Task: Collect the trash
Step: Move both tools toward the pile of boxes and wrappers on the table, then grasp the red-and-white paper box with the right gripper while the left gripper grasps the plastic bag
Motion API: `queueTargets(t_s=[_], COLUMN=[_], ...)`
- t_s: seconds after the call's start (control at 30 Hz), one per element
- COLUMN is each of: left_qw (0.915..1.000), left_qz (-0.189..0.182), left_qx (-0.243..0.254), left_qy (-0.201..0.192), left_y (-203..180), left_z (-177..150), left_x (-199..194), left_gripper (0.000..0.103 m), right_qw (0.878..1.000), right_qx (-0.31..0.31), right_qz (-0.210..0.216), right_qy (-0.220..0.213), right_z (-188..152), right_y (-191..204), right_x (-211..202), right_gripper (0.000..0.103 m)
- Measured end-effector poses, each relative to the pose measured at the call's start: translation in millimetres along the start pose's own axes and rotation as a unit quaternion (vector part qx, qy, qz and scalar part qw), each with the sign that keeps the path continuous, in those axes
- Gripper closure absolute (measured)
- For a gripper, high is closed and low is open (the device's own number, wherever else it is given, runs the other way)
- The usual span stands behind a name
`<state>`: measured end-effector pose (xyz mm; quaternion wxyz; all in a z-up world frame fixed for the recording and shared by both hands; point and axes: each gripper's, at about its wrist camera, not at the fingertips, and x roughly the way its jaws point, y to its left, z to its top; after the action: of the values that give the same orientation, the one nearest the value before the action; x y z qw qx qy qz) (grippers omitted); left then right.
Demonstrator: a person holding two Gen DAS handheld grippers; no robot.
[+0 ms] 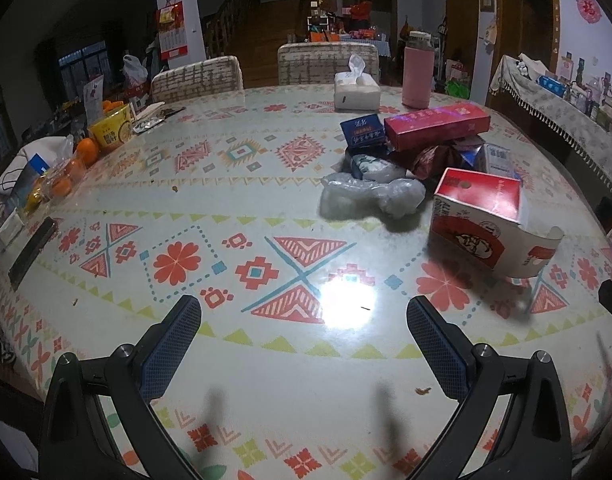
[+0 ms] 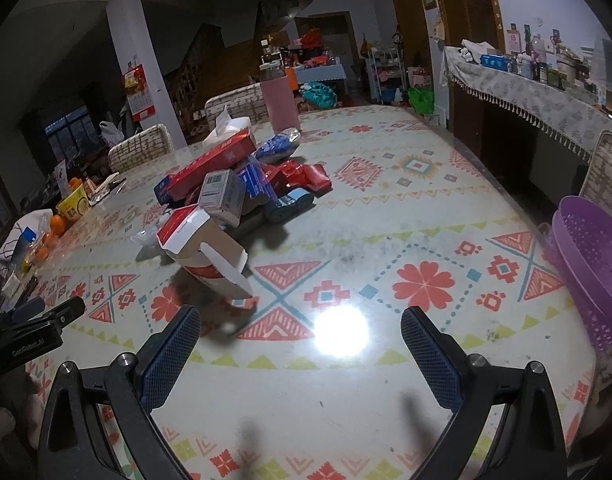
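- Lying on the patterned worktop (image 1: 266, 380), a heap of trash sits mid-table: a torn-open red-and-white cardboard carton (image 1: 481, 220) nearest, a crumpled clear plastic bag (image 1: 369, 196) beside it, and a long red box (image 1: 435, 126) stacked on small boxes and foil wrappers behind
- The carton looks light and stiff but its loose flap would bend, so its solid side wall is likely the best place to pinch; the bag should be soft, slippery, best bunched
- A purple perforated plastic basket (image 2: 585, 264) stands at the worktop's right edge, well apart from the heap
- Left gripper (image 1: 304, 320) and right gripper (image 2: 300, 330) both hover with jaws spread wide, empty
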<state>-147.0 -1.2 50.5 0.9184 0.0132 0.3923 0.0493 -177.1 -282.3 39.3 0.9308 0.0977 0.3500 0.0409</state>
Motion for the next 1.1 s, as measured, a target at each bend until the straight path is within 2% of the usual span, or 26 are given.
queueTargets(t_s=[0.7, 0.9, 1.1], left_qw=[0.9996, 0.9994, 0.9999], left_qz=[0.010, 0.016, 0.010], left_qx=[-0.012, -0.020, -0.007], left_qy=[0.024, 0.021, 0.005], left_y=[25.3, 38.9, 42.5], left_z=[7.2, 13.1, 21.4], left_x=[32.9, 37.6, 36.4], left_gripper=[0.000, 0.001, 0.001], right_qw=[0.998, 0.996, 0.991], right_qx=[-0.038, -0.076, -0.121], right_qz=[0.023, 0.038, 0.035], right_qy=[0.032, 0.032, 0.040], right_z=[19.1, 35.9, 48.4], right_y=[38.7, 65.2, 88.5], right_x=[39.3, 53.7, 82.8], right_gripper=[0.002, 0.002, 0.002])
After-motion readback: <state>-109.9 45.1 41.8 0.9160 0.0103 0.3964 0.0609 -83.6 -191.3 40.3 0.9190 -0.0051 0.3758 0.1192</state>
